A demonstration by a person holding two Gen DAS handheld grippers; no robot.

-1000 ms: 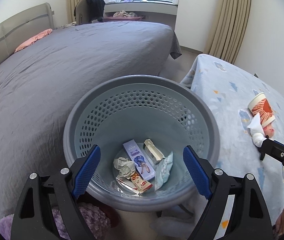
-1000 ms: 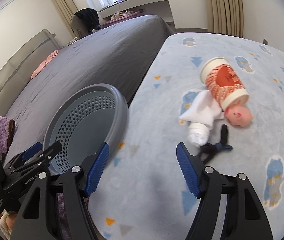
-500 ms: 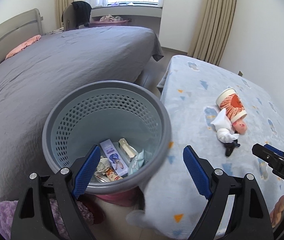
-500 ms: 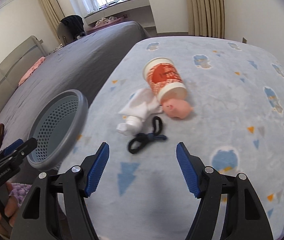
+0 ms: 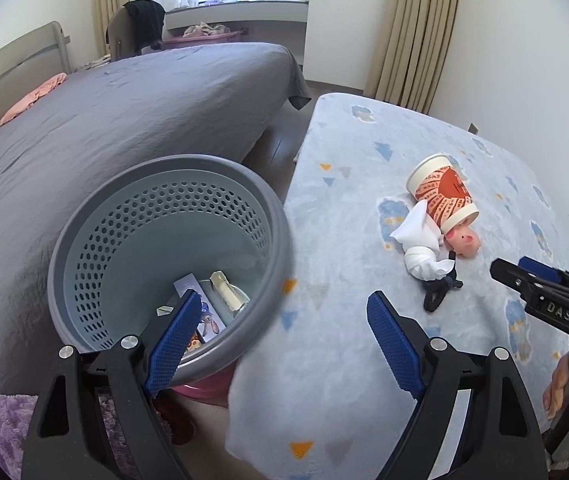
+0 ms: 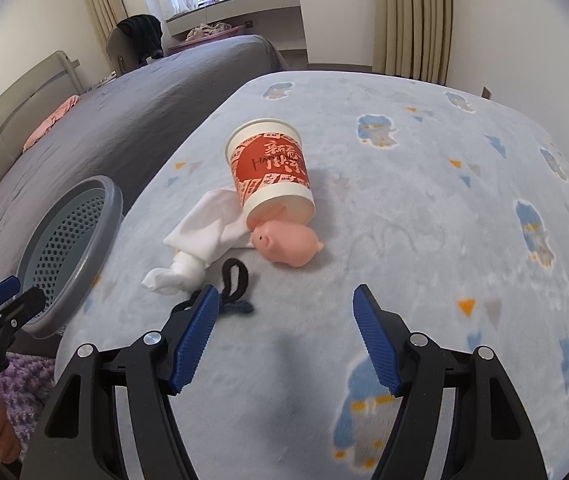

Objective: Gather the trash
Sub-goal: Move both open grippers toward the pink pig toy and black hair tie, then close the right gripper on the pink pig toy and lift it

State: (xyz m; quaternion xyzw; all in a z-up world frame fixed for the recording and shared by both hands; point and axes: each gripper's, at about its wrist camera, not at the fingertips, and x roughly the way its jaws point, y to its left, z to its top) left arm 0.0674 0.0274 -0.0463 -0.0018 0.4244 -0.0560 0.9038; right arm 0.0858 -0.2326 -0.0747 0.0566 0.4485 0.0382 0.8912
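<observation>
Jaws: both grippers stood open and empty; the left gripper [image 5: 282, 340] spread wide, the right gripper [image 6: 284, 336] a little narrower, nothing between the pads of either.
Right gripper aim: angled down at the small pile on the light blue blanket [image 6: 424, 240], probably because that was the next trash to gather.
Pile: a red-and-white paper cup [image 6: 270, 170] lay on its side, mouth toward the camera, with a pink pig toy [image 6: 286, 244] at its mouth and a white knotted cloth [image 6: 200, 240] touching its side.
Black cord: a dark looped hair tie or cord [image 6: 232, 284] lay just beside the cloth, nearest the right gripper's left pad (hardly trash, I judged).
Bin: the grey perforated wastebasket [image 5: 92, 240] stood on the floor between the grey bed [image 5: 124, 120] and the blanket's edge, close enough for short drops.
Bin contents: a few wrappers and a small box [image 5: 204, 312] lay at the bottom.
Left gripper place: over the bin's near rim, idle, likely left clear of the right one's reach.
</observation>
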